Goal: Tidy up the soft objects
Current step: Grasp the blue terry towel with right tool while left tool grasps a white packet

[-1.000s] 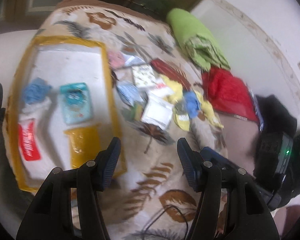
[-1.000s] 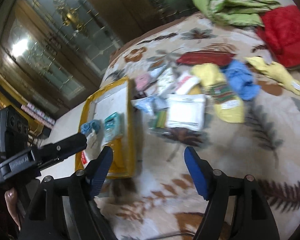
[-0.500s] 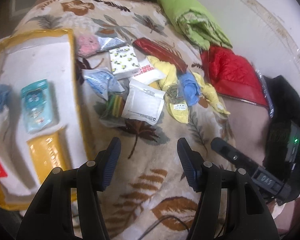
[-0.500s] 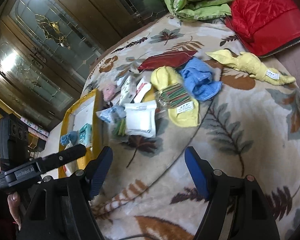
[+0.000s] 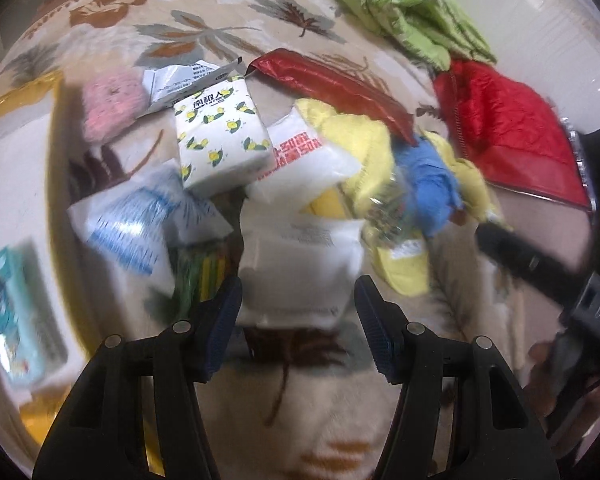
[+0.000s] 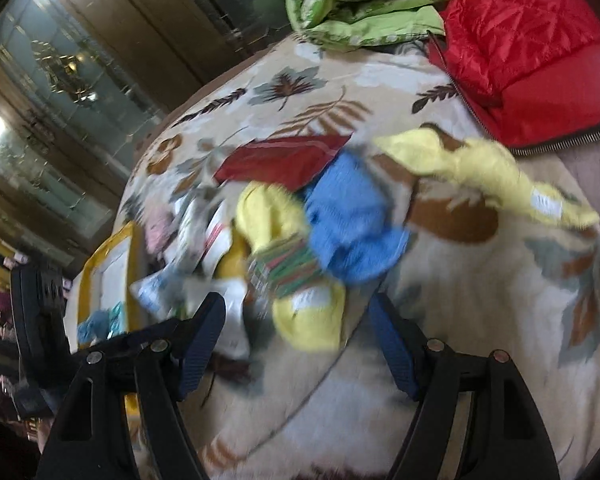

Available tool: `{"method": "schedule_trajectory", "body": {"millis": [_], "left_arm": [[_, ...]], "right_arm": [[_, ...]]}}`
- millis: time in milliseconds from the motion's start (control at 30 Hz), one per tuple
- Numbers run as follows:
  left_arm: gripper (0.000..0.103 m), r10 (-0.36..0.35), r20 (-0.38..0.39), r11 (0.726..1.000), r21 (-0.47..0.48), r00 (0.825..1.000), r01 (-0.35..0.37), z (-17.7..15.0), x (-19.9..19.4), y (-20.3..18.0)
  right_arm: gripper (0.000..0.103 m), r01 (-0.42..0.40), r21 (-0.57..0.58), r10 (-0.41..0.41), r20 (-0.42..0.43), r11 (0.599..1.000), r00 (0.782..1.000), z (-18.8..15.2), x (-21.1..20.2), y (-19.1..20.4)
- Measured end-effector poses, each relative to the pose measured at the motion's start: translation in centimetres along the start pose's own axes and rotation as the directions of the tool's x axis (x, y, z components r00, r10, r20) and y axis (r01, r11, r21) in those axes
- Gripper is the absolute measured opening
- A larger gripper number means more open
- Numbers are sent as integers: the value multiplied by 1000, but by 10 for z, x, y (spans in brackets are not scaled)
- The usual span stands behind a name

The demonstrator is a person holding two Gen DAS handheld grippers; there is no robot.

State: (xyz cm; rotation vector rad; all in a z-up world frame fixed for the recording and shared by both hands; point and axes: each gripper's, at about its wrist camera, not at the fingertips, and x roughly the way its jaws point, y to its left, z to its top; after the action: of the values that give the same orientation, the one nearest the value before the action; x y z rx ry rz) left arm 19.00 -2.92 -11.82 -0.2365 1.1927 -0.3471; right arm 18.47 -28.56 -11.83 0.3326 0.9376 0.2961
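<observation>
Right gripper (image 6: pixel 296 332): jaws apart, nothing between them, above a leaf-patterned blanket (image 6: pixel 480 320). Ahead lie a blue cloth (image 6: pixel 352 220), yellow cloths (image 6: pixel 480 168) and packets (image 6: pixel 188 232).

The leaf-patterned blanket (image 5: pixel 340 420) looks plush and matt. The tissue pack (image 5: pixel 220 140) wears smooth, glossy plastic film. The blue cloth (image 6: pixel 352 220) is fuzzy terry. The red quilted jacket (image 6: pixel 532 48) shines like nylon; the red pouch (image 5: pixel 332 84) is glossy.

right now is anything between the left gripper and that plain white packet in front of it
Nothing visible. The left gripper is open and empty, and the white packet lies just ahead of its fingertips on the leaf-print blanket, with nothing resting on top.
</observation>
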Motion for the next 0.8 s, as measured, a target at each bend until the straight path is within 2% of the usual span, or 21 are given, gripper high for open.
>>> {"method": "schedule_trajectory", "body": {"millis": [133, 300, 400, 433, 467, 533, 600, 700, 800], "left_arm": [[59, 16, -44, 1000, -21, 999, -17, 8, 22, 2], [61, 43, -17, 999, 33, 999, -42, 7, 25, -6], [51, 34, -2, 998, 44, 999, -34, 1, 22, -5], [42, 16, -2, 999, 36, 1000, -16, -2, 20, -3], [40, -14, -7, 1000, 20, 1000, 14, -5, 17, 0], [30, -82, -21, 996, -22, 996, 82, -11, 15, 7], [25, -106, -13, 994, -33, 994, 105, -15, 12, 10], [11, -208, 7, 974, -89, 978, 208, -18, 0, 18], [9, -242, 20, 964, -106, 970, 242, -22, -12, 20]], "right_arm": [[75, 66, -17, -66, -3, 998, 998, 27, 17, -1], [75, 162, -17, -163, -27, 987, 986, 52, 46, -10], [74, 170, -7, -170, -59, 985, 984, 50, 60, -17], [70, 175, -2, -175, -64, 985, 983, 48, 61, -19], [64, 180, 0, -179, -68, 984, 981, 44, 63, -21], [44, 139, 18, -138, -76, 990, 988, 37, 61, -23], [41, 155, 16, -154, -60, 988, 986, 33, 54, -20], [39, 150, 22, -150, -25, 988, 988, 25, 36, -13], [38, 138, 45, -139, 4, 989, 990, 12, 16, -10]]}}
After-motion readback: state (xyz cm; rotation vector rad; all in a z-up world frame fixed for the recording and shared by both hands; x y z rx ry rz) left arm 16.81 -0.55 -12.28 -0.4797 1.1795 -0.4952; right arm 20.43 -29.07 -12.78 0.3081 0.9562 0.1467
